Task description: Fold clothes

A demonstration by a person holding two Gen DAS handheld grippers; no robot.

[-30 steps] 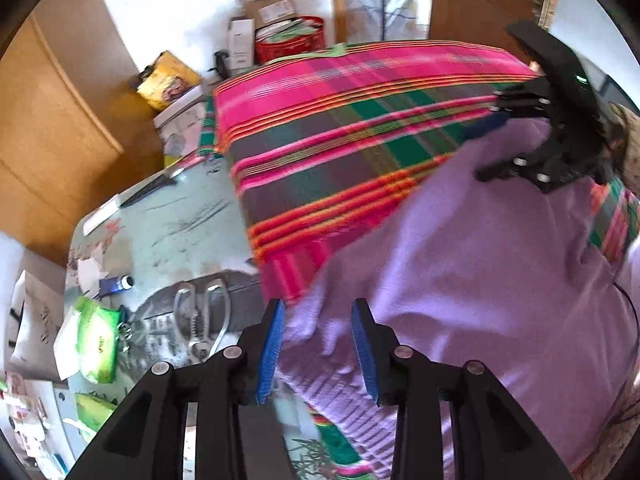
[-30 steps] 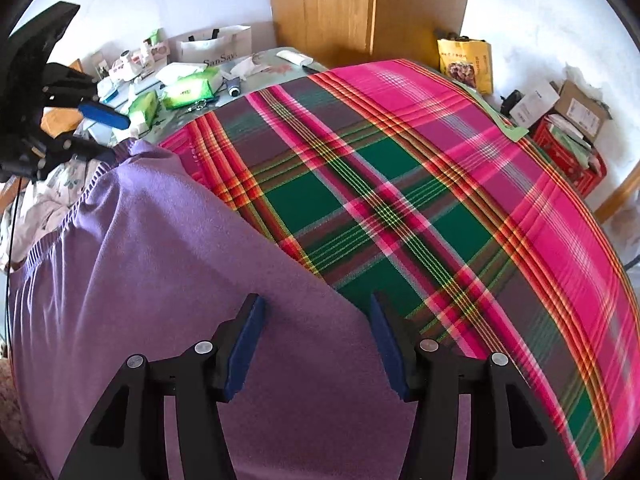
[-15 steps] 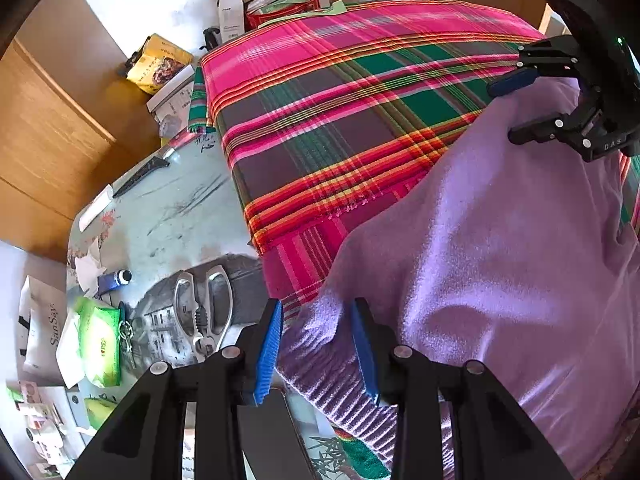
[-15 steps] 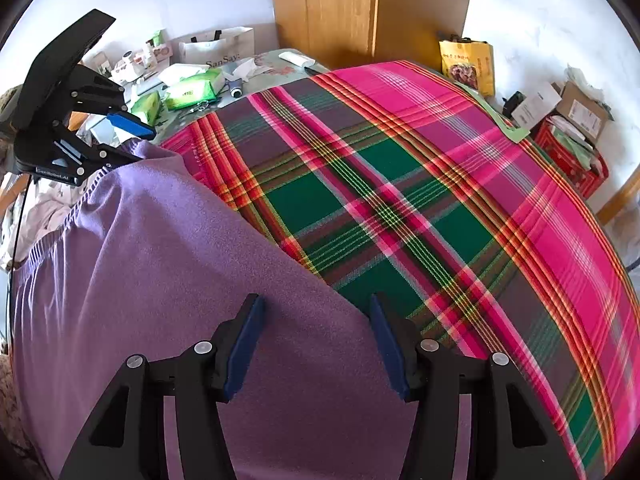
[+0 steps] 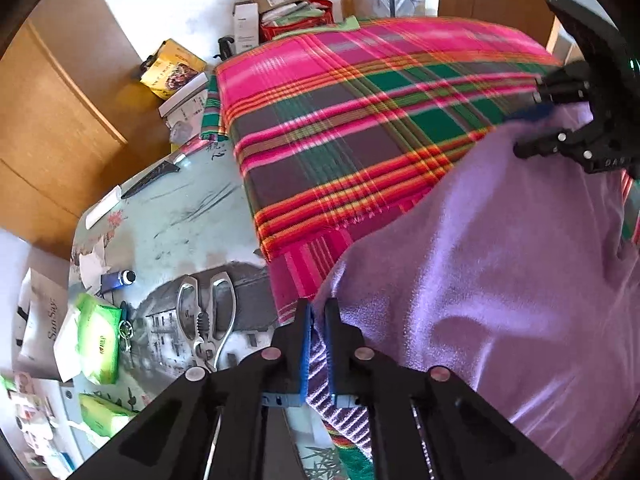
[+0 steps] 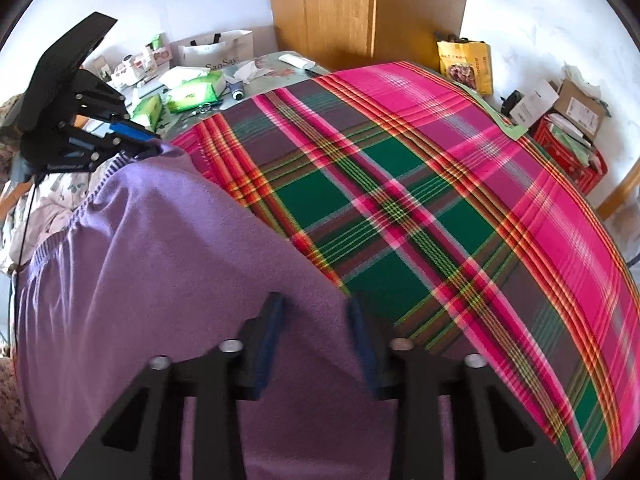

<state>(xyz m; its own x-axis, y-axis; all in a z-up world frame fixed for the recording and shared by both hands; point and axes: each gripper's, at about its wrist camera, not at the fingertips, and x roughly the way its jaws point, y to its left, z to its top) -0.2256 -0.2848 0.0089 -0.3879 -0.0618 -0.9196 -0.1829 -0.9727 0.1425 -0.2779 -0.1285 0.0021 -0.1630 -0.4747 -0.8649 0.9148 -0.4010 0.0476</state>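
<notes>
A purple garment (image 5: 500,264) lies over the near side of a pink, green and red plaid cloth (image 5: 360,120) that covers the table. My left gripper (image 5: 317,312) is shut on the garment's ribbed hem corner. In the right wrist view the garment (image 6: 160,264) fills the lower left. My right gripper (image 6: 316,308) stands open around the garment's other edge, jaws apart, with fabric between them. The left gripper shows there (image 6: 136,140) at the garment's far corner. The right gripper shows in the left wrist view (image 5: 536,128) at the upper right.
Metal scissors (image 5: 206,316), green tissue packs (image 5: 98,344), a knife (image 5: 150,178) and a small blue bottle (image 5: 118,279) lie on the bare table left of the cloth. Boxes and a red crate (image 6: 568,148) stand on the floor beyond. A wooden cabinet (image 6: 360,8) stands behind.
My left gripper has closed on the garment's hem corner. My right gripper's jaws have narrowed around the garment's edge but stay apart.
</notes>
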